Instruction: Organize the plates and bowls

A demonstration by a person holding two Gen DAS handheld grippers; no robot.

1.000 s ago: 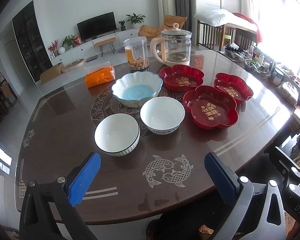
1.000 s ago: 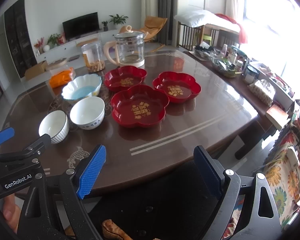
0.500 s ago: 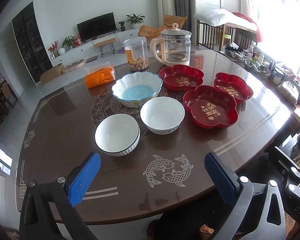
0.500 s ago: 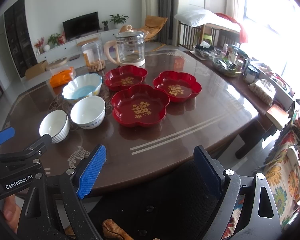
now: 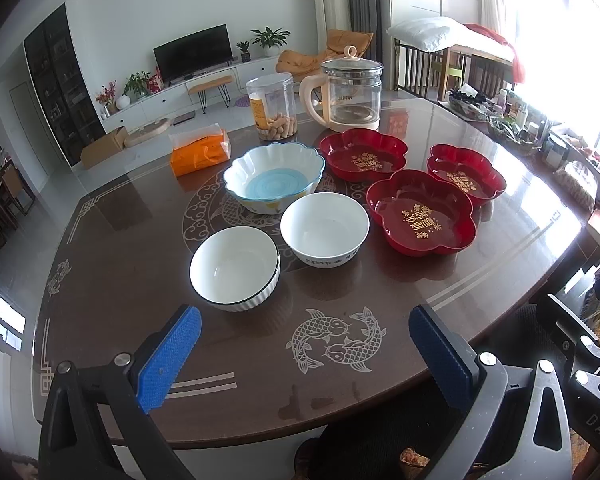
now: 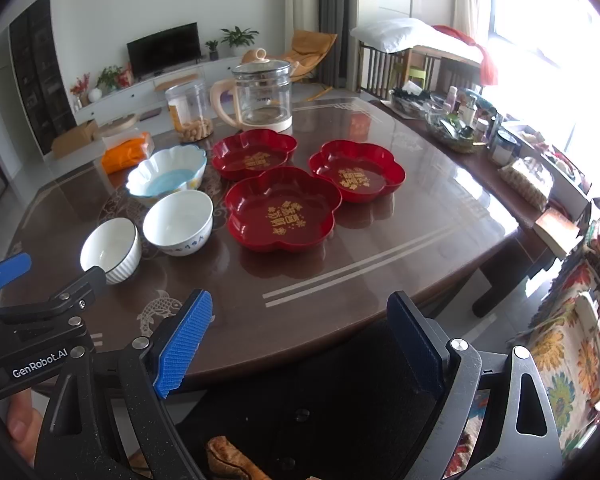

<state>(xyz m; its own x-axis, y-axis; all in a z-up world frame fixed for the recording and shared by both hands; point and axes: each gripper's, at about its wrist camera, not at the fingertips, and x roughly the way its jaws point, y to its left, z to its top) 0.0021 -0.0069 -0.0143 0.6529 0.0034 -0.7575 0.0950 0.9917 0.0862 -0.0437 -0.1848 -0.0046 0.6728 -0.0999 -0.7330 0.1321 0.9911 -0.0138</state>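
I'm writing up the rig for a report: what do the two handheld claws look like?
Both look the same: a black frame with triangular cut-outs and silver bolts, ending in two flat fingers faced with ribbed blue pads. The left claw shows this in its own view, the right claw in its own. White "GenRobot.AI" lettering marks the left claw's black body. No cables or sleeves are visible.

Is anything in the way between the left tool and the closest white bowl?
Nothing visible. The left tool hangs open near the table edge, and only bare tabletop lies between it and the ribbed white bowl.
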